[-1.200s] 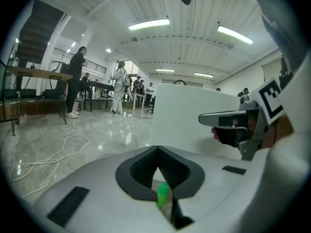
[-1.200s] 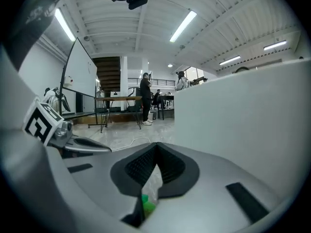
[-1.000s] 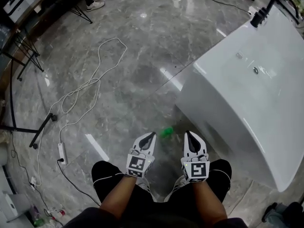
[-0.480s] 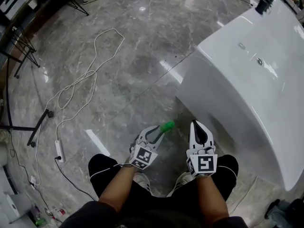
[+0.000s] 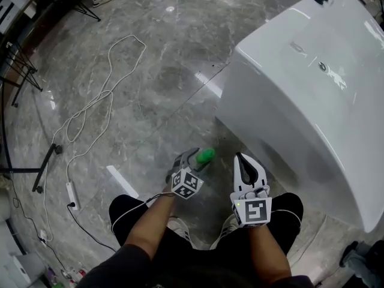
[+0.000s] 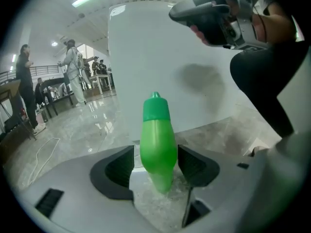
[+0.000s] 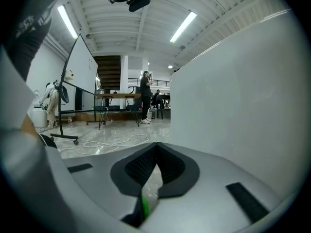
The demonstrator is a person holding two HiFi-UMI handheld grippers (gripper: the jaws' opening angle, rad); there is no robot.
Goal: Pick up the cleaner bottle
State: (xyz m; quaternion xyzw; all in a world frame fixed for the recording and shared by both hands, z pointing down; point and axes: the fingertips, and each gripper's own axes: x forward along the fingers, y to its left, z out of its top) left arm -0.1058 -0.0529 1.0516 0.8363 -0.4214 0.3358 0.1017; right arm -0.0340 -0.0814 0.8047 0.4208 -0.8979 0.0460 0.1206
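Note:
The green cleaner bottle (image 5: 206, 156) stands upright on the grey marble floor beside the white bathtub (image 5: 300, 101). My left gripper (image 5: 193, 156) is low at the bottle. In the left gripper view the bottle (image 6: 158, 140) rises between the two dark pads (image 6: 119, 166), which are opening and stand just off its sides. My right gripper (image 5: 241, 158) hovers to the right of the bottle with its tips together and nothing in it. It also shows at the top right of the left gripper view (image 6: 214, 18). The right gripper view shows its closed jaws (image 7: 156, 147) and the tub wall (image 7: 243, 91).
A white cable (image 5: 90, 110) loops over the floor to the left and ends at a power strip (image 5: 70, 194). Black stand legs (image 5: 45, 167) lie at the far left. My knees are right under both grippers. People (image 6: 24, 81) stand far off in the hall.
My left gripper has sunk toward the floor and forward to the green bottle, rolled, and its jaws have spread around the bottle. The right gripper has stayed where it was.

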